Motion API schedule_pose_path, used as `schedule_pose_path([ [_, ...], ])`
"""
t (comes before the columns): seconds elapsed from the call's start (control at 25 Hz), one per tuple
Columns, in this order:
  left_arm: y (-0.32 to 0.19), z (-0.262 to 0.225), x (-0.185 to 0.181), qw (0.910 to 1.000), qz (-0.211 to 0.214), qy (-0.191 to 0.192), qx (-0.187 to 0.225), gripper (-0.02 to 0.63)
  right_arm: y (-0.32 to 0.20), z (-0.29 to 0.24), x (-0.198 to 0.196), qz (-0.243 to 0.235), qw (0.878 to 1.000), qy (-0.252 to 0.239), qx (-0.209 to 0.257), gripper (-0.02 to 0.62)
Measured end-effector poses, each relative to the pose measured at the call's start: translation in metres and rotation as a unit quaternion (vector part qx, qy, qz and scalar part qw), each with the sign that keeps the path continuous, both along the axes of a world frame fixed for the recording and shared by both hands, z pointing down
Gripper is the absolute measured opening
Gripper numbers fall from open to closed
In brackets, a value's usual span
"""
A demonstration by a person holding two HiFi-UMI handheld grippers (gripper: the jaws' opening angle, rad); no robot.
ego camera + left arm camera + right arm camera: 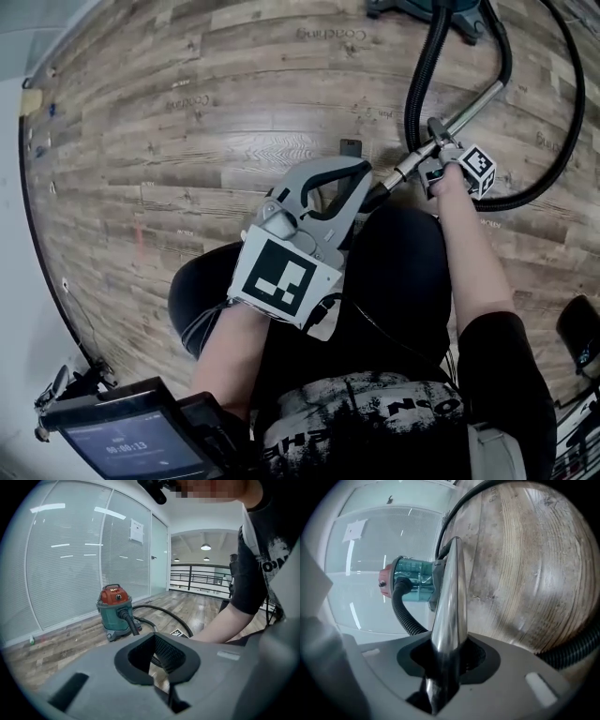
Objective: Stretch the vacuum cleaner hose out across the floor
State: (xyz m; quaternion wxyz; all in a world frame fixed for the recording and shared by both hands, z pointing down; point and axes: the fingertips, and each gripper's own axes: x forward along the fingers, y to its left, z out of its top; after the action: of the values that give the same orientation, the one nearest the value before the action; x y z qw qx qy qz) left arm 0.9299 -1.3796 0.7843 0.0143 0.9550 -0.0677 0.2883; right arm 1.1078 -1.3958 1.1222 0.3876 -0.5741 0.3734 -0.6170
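The teal vacuum cleaner [433, 7] with a red top [115, 607] stands on the wood floor at the far edge. Its black ribbed hose [420, 84] runs down to a chrome tube [472, 105], and a second stretch of hose loops out to the right [565, 141]. My right gripper [441, 167] is shut on the chrome tube [450, 597], which passes straight between its jaws [447, 660]. My left gripper [352, 178] hangs over the person's black-clad lap, away from the hose, jaws shut with nothing between them [158, 645].
A device with a lit screen [131, 442] sits at the lower left. A white wall edge [14, 281] borders the floor on the left. A small dark tag [350, 145] lies on the boards. Glass partitions [70, 573] stand behind the vacuum cleaner.
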Motion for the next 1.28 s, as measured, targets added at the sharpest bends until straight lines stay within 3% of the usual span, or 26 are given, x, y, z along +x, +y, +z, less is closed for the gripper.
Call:
schedule_pose_path([
  [0.24,-0.013,-0.012,0.002,0.9999,0.011,0.001,0.009,0.005,-0.022,-0.065,-0.014,0.054,0.998,-0.012,0.043,0.141],
  [0.4,-0.024,-0.043,-0.005,0.9997,0.009,0.008,-0.021,0.005,-0.043,-0.164,-0.028,0.054,0.992,0.056,0.104,0.141],
  [0.48,-0.029,-0.065,-0.012,0.9993,0.014,-0.001,-0.034,0.005,-0.046,-0.226,-0.035,0.070,0.987,0.067,0.131,0.140],
  [0.64,-0.050,-0.138,-0.031,0.9989,0.008,-0.016,-0.043,0.005,-0.058,-0.341,-0.046,0.111,0.981,0.055,0.148,0.143],
  [0.92,-0.063,-0.298,-0.063,0.9944,0.015,0.016,-0.103,0.005,-0.061,-0.519,-0.080,0.102,0.981,0.092,0.137,0.153],
  [1.08,-0.069,-0.361,-0.079,0.9903,0.057,0.006,-0.126,0.006,-0.063,-0.604,-0.092,0.093,0.980,0.115,0.134,0.158],
  [1.28,-0.043,-0.388,-0.076,0.9772,0.141,-0.041,-0.153,0.118,-0.073,-0.683,-0.102,0.071,0.975,0.149,0.151,0.158],
])
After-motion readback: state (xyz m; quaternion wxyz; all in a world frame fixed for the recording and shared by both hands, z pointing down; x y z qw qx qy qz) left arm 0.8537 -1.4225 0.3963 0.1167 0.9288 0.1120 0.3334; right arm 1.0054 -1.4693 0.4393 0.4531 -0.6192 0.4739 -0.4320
